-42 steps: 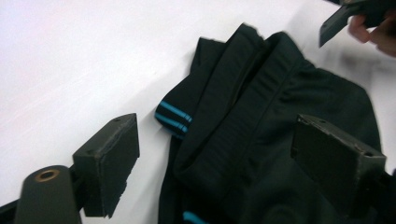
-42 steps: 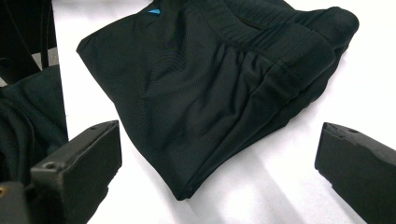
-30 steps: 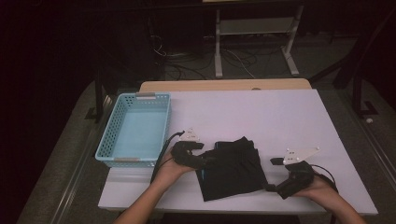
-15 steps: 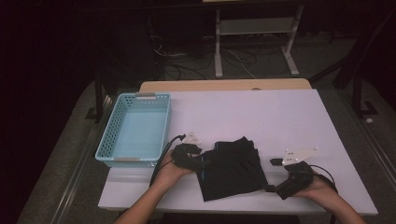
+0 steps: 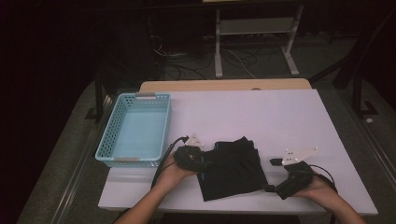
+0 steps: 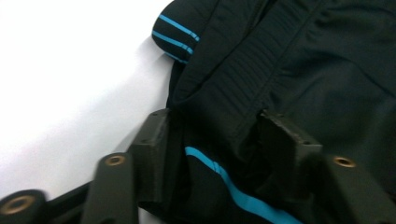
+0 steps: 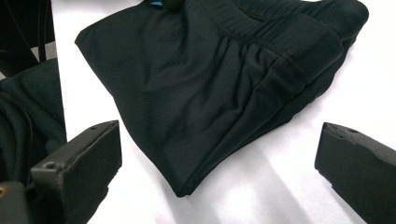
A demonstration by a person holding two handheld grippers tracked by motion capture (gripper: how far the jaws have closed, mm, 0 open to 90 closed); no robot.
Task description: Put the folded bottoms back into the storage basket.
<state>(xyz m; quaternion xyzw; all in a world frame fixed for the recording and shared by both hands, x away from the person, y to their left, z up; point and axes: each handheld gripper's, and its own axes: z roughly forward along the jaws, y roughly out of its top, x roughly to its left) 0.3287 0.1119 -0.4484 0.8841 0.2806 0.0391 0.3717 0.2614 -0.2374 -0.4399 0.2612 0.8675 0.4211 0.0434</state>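
Both forearms enter from the bottom edge of the high view. The left tongs [image 5: 201,164] sit left of centre, their jaws having just been closing, part-way shut with dark fabric bunched between them. The right tongs [image 5: 271,188] rest at the lower right, jaws spread wide, gripping nothing.

On the table [image 5: 280,116], a folded garment [image 5: 233,168] lies near the front edge, about midway across. A basket [image 5: 135,130] sits to its left, nearer the table's left edge and farther back. The left gripper [image 5: 201,163] is at the garment's left edge with cloth between its jaws; the right gripper [image 5: 271,189] rests just off its front right corner.
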